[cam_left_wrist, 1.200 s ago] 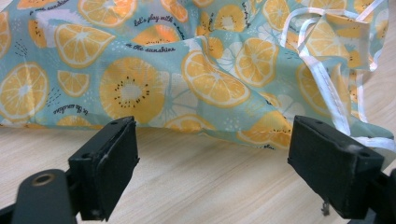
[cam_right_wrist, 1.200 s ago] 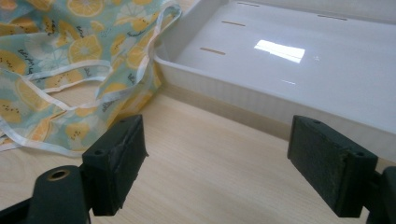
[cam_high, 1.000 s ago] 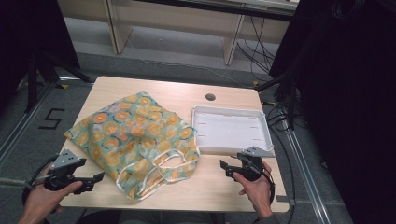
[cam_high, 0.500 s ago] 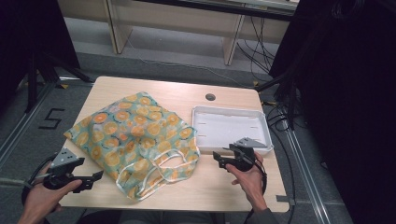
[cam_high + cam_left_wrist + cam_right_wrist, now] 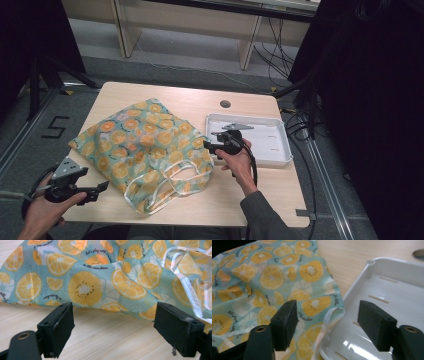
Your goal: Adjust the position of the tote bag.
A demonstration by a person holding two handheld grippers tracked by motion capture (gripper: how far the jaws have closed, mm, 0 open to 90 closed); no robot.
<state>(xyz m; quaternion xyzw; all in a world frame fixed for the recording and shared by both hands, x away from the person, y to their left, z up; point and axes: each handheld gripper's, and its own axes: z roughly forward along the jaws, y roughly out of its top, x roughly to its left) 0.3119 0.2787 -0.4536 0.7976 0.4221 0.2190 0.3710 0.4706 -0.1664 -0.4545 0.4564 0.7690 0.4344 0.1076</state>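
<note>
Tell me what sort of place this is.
Probably a lab or recording workspace: a small wooden table on a grey floor with a taped "5", cables trailing behind, and dark curtains alongside.

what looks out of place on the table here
The fruit-print bag lies crumpled and askew, and its edge spills over the rim of the white tray. Nothing looks spilled or damaged.
</note>
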